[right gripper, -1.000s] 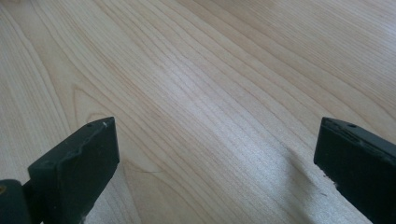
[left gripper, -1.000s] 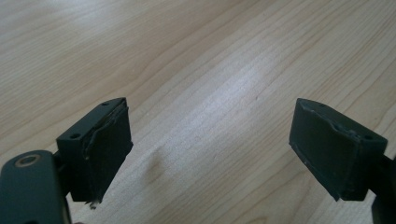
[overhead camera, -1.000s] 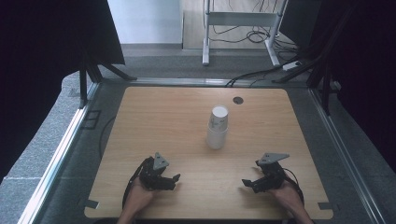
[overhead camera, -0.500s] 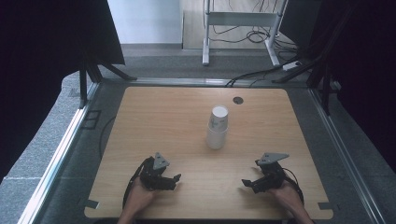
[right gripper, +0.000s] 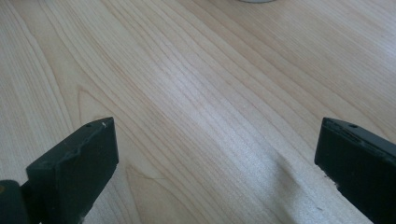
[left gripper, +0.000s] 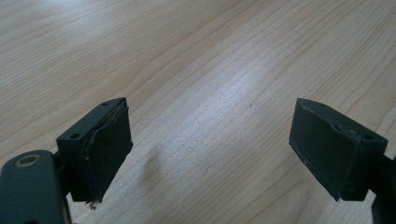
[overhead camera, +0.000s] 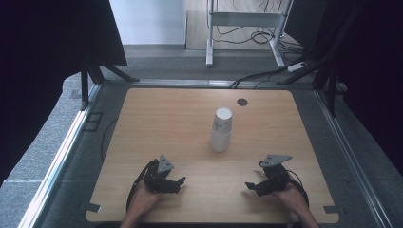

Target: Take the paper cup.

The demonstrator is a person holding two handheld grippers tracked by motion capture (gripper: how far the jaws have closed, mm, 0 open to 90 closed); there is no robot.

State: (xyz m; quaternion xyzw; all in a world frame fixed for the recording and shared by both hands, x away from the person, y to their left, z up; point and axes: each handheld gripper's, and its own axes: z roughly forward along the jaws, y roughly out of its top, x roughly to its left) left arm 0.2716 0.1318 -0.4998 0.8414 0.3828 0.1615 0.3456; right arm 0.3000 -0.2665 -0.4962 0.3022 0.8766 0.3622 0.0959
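Note:
A stack of white paper cups [overhead camera: 221, 129] stands upright near the middle of the wooden table [overhead camera: 157, 118]. My left gripper [overhead camera: 177, 185] rests low at the front left, held by a hand, its jaws wide apart over bare wood [left gripper: 210, 140]. My right gripper [overhead camera: 251, 186] sits at the front right, also open, with nothing between its jaws [right gripper: 215, 158]. Both point inward toward each other, well short of the cups. A sliver of the cups' base [right gripper: 254, 1] shows at the top edge of the right gripper view.
A small dark round hole [overhead camera: 242, 101] lies in the table's far right part. Metal rails [overhead camera: 62, 156] run along the table's sides, with grey floor beyond. A white frame and cables [overhead camera: 247, 28] stand behind the far edge.

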